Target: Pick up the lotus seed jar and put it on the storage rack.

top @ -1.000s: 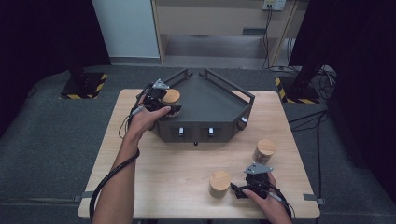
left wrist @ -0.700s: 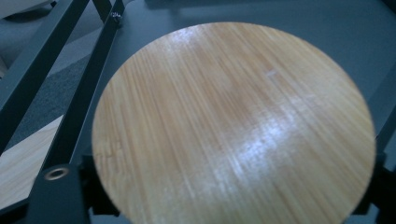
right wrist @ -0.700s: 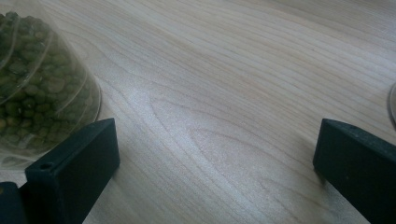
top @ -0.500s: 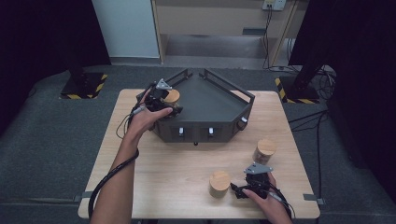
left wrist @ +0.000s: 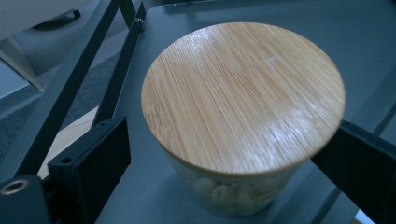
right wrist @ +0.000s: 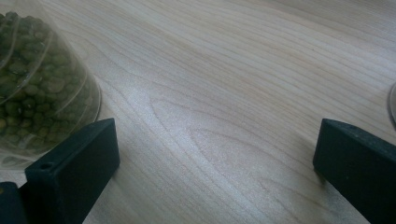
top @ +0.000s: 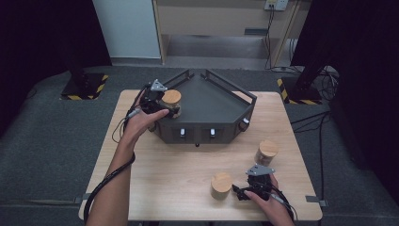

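Your left gripper (top: 164,104) sits at the upper left of the high view, at the left corner of the dark tray (top: 221,101), and its jaws have just been opening; in the left gripper view they stand apart on either side of the bamboo-lidded jar (left wrist: 243,116), with a clear gap on the left side, so read that as released, jar standing upright on the tray floor by the rail. Step in hand looks like placing jars into the tray, first one done. Your right gripper (top: 244,190) rests low right on the tabletop (top: 155,183) with jaws wide and nothing between them (the jar of green beans (right wrist: 42,88) is just beside its left jaw). A third jar (top: 267,151) stands further up at right. Next, I'd back the left gripper straight off without clipping the lid, then take the near jar.
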Tool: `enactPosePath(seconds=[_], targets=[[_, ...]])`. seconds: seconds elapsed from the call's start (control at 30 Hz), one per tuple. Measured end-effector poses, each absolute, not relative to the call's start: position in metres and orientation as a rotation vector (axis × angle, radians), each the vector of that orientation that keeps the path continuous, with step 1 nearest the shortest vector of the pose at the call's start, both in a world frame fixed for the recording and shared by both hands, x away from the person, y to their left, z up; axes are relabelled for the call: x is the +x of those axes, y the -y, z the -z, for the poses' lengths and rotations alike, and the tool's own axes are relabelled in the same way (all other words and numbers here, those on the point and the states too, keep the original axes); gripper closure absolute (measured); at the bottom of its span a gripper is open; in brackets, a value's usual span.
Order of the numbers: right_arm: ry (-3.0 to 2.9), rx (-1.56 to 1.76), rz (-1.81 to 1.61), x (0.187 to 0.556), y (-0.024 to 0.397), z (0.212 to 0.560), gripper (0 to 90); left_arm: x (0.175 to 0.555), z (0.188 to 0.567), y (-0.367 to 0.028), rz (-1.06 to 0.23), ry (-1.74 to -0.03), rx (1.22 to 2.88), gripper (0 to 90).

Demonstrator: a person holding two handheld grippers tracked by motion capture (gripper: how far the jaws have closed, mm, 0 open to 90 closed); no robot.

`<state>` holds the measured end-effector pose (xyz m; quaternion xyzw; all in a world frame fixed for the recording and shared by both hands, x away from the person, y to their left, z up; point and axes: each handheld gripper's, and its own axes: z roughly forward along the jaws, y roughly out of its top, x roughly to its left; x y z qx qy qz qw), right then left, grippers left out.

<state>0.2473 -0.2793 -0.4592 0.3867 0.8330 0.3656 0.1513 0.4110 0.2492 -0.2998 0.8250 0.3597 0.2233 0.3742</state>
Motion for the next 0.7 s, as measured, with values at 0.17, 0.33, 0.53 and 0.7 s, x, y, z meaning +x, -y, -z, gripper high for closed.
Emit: enactPosePath(seconds=[0.17, 0.33, 0.53, 0.7], targets=[[-2.392, 1.112, -1.049, 0.247, 0.279, 0.459, 0.4, 0.404, 0.300, -0.256, -0.577, -0.922, 2.089, 3.7], [-2.392, 1.111, -1.049, 0.247, 0.279, 0.459, 0.4, 0.397, 0.304, -0.262, -0.586, -0.927, 2.069, 3.7], [-2.392, 1.112, -1.049, 0.247, 0.279, 0.459, 0.4, 0.392, 0.302, -0.264, -0.598, -0.920, 2.064, 3.5], [-2.393, 1.111, -1.048, 0.247, 0.279, 0.459, 0.3, 0.386, 0.301, -0.266, -0.608, -0.927, 2.060, 3.2]])
